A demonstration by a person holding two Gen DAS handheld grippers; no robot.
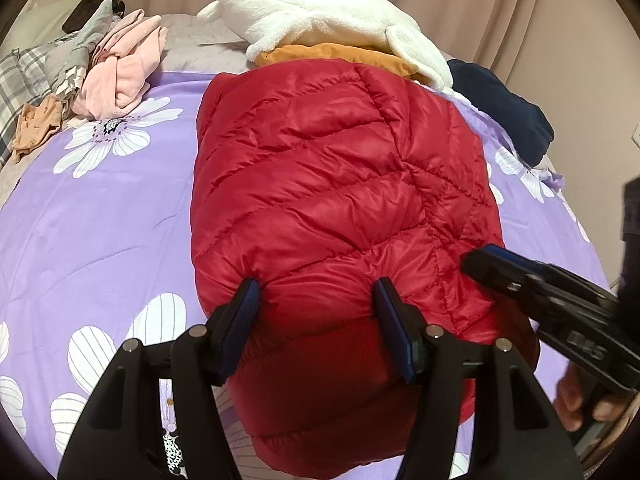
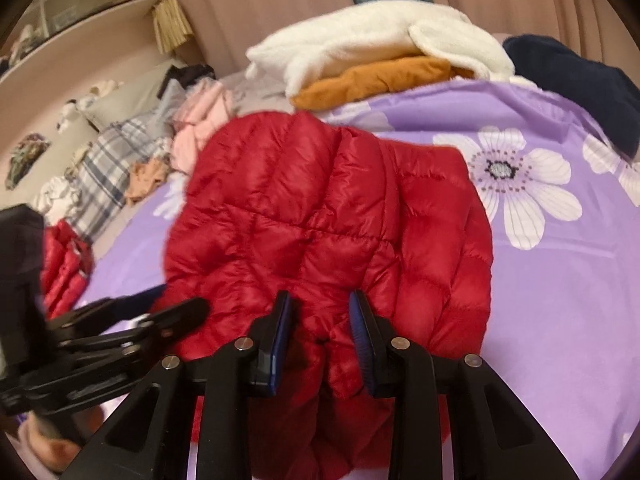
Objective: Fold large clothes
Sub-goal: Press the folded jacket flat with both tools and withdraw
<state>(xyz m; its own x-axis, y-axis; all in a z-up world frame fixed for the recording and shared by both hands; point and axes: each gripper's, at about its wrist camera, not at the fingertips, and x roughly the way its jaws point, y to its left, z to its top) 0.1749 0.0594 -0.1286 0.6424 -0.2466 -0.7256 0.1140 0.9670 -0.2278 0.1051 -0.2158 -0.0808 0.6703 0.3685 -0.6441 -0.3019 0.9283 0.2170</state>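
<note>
A: What's on the bed (image 1: 100, 216)?

B: Purple flowered cover, with a red puffer jacket (image 1: 328, 184) lying in the middle, near edge bunched up.

A: And the grippers?

B: Left gripper (image 1: 316, 300) has its fingers clamped on the jacket's near edge. Right gripper (image 2: 320, 316) fingers pinch a red fold too, just right of it.
</note>
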